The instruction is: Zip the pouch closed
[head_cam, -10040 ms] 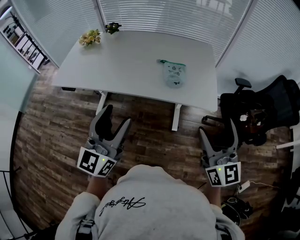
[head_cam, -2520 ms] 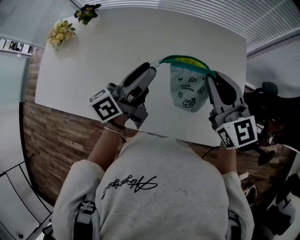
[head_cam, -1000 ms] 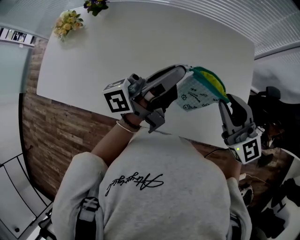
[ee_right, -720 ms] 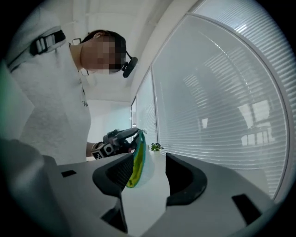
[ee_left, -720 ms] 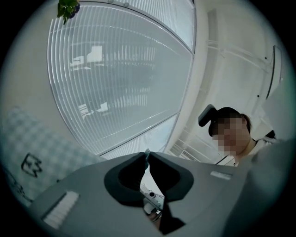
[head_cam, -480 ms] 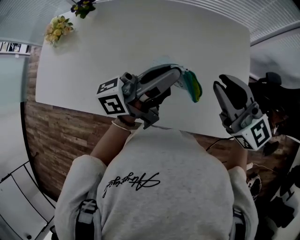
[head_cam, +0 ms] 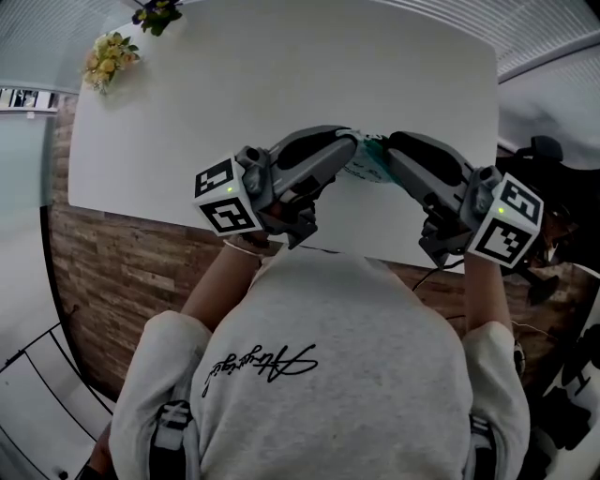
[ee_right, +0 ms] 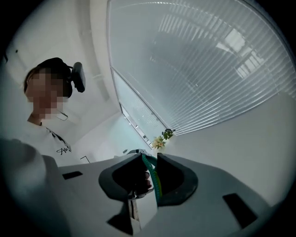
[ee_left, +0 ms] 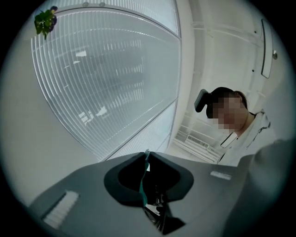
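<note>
The pouch (head_cam: 369, 167), white with a green zipper edge, is held up over the white table (head_cam: 281, 75) and shows only as a small patch between the two grippers. My left gripper (head_cam: 353, 141) is shut on its edge. In the left gripper view the green strip (ee_left: 142, 185) runs pinched between the jaws of that gripper (ee_left: 147, 155). My right gripper (head_cam: 397, 145) meets the pouch from the right, its jaws closing. In the right gripper view the zipper edge (ee_right: 155, 180) and white fabric fill the narrow gap of that gripper (ee_right: 149, 156).
Yellow flowers (head_cam: 106, 58) and a small dark plant (head_cam: 155, 13) stand at the table's far left corner. A black office chair (head_cam: 553, 187) is off the table's right end. Slatted blinds line the walls behind the table. Wood floor lies to the left.
The right gripper, open and apart from the pouch half a second ago, has swung left, rolled and taken the pouch's edge. The left gripper kept its hold and barely moved.
</note>
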### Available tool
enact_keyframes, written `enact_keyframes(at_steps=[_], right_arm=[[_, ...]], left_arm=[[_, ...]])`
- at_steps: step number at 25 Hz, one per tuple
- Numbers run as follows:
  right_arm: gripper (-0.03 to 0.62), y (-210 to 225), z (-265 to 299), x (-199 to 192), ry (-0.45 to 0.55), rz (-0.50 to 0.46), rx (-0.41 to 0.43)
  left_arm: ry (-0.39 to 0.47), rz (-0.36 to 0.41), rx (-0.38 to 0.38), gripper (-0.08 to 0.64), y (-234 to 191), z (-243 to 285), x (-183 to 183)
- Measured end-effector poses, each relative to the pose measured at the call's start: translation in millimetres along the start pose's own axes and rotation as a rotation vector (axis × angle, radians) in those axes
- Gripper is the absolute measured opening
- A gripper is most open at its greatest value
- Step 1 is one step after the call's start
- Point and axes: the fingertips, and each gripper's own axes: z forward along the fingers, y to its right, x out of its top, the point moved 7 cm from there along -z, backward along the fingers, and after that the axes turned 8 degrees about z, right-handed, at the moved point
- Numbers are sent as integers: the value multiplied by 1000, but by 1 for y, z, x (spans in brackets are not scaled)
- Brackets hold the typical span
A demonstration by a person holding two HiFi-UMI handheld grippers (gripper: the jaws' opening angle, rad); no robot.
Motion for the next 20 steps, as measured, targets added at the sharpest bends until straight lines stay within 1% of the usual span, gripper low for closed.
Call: enact_keyframes(at_steps=[2,6,9,14,17,19,20], right_arm=[[94,0,2,-1,-31,19,14],[94,-1,5,-3,-79,97,61],[97,-2,6,-5,-105,116,68],[89,-1,3,-4,-81,181,99],[60,2,1,-1,-50,224,108],[29,1,1,1,-35,256,134],[26,0,3,1,-35,264,146]], left_arm=[[-7,15,-9,31,1,1,-2],[-38,55,-37,31,4,3,-6],[-63,95,-58,31,6,3,-7],[-87,137,-74,31,7,2,-7],[-123,178,-80,32,8,2,-8],[-158,211,-83,32,10,4,-11],[-167,222,-83,31,11,5,-12]])
